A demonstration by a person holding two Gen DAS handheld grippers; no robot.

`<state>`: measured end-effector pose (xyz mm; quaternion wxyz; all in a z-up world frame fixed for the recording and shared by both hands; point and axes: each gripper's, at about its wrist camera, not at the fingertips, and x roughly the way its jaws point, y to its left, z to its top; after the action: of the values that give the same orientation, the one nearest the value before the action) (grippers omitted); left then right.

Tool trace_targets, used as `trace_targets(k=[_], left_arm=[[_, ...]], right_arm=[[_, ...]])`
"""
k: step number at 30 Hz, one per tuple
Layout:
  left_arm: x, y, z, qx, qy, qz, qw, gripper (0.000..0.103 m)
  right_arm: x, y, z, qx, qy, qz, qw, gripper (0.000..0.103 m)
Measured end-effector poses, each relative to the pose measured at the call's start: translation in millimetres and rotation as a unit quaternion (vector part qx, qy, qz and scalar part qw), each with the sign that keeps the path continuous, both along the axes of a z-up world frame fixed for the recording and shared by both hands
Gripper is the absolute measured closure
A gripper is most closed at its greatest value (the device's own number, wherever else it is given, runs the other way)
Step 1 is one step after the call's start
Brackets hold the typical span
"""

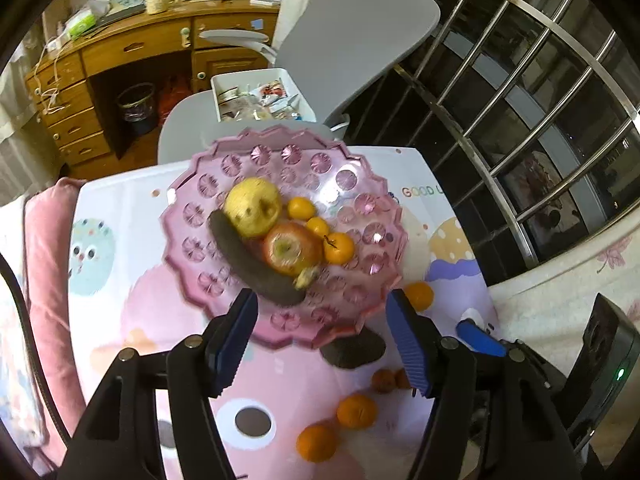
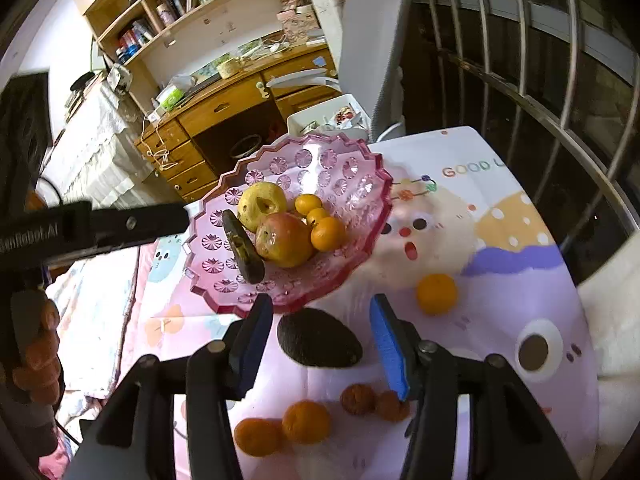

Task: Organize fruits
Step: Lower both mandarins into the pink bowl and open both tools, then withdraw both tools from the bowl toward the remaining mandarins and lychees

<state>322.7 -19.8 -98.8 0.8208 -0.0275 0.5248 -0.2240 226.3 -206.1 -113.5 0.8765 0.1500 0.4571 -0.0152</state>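
A pink glass fruit bowl (image 1: 360, 188) (image 2: 360, 176) holds a yellow pear (image 1: 252, 206) (image 2: 262, 204), a red-yellow apple (image 1: 292, 248) (image 2: 284, 240), a blackened banana (image 1: 252, 264) (image 2: 242, 250) and three small tangerines (image 1: 339, 247) (image 2: 328, 234). A dark avocado (image 2: 318, 343) (image 1: 354, 349) lies on the mat in front of the bowl. My right gripper (image 2: 320, 340) is open, its jaws on either side of the avocado and above it. My left gripper (image 1: 320, 332) is open and empty over the bowl's near rim. Loose tangerines (image 2: 437, 294) (image 1: 356, 411) and two brown nuts (image 2: 358, 399) (image 1: 383, 380) lie on the mat.
The cartoon-print mat (image 2: 500, 280) (image 1: 132, 320) covers the table. A grey chair (image 1: 352, 36) (image 2: 372, 28) stands behind it, with a white bin (image 1: 260, 92) on it. A metal window grille (image 1: 540, 100) is at right, a wooden desk (image 1: 120, 60) at the back.
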Motion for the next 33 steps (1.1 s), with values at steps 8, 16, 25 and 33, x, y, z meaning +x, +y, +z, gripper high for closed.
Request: trace_targets(k=[8, 16, 25, 33], left_arm=[[-33.1, 23.7, -5.2, -0.001, 0.015, 0.005, 0.9999, 0.032], [-60.6, 42.0, -24.7, -0.012, 0.042, 0.032, 0.9985, 0.03], [-85.6, 44.6, -52.3, 0.041, 0.065, 0.036, 0.9964, 0.028], [-104.5, 41.5, -83.7, 0.058, 0.11, 0.03, 0.9918, 0.027]], right_arm=[[-31.1, -5.1, 6.5, 0.015, 0.009, -0.031, 0.999, 0.051], [-63.7, -12.7, 1.2, 0.02, 0.025, -0.051, 0.998, 0.051], [-85.6, -17.3, -20.8, 0.035, 0.058, -0.057, 0.996, 0.051], [-92.6, -15.2, -42.0, 0.039, 0.089, -0.045, 0.994, 0.051]])
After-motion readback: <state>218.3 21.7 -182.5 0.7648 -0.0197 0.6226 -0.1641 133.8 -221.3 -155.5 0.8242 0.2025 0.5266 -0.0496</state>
